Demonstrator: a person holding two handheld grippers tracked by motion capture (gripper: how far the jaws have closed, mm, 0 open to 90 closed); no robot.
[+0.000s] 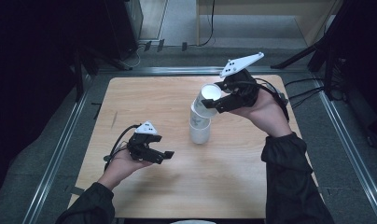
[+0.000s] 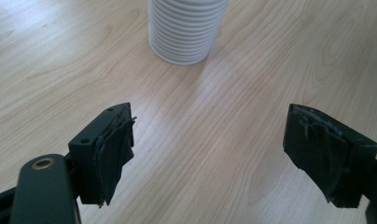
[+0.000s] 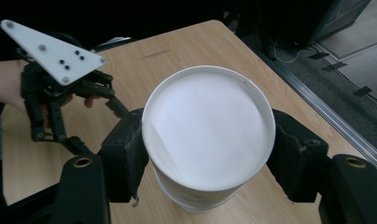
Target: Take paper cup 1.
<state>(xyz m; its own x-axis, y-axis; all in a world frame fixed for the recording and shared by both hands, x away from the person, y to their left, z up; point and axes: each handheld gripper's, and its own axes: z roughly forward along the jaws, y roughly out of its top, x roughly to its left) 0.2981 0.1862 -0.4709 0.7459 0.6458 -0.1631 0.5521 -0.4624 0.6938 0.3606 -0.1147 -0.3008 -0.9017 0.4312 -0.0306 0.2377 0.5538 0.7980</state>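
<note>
1. Separating the top cup from a stack of white paper cups (image 1: 199, 129), by the look of it; well under way, not finished.
2. Right hand-held gripper (image 1: 218, 104) clamped on the top cup (image 1: 208, 96), one jaw on each side of its wall just under the rim; seen from its own camera as right hand-held gripper (image 3: 207, 161) pinching the top cup (image 3: 208, 126) with the open mouth facing up.
3. Top cup tilted and raised above the stack, yet seemingly overlapping the next cup beneath; full release from the stack impossible to confirm.
4. Left hand-held gripper (image 1: 162, 156) spread wide and empty, hovering low over the surface (image 1: 144, 100), well apart from the stack; ribbed stack base (image 2: 186, 29) ahead of those jaws.
5. Left to do, judging from this: pull the cup free, possibly steadying the stack, then set the cup down.
6. Plenty of bare surface left, front and right of the stack for a set-down.
7. Far edge of the surface near the right hand; metal rail and floor beyond, so better to move inward.
</note>
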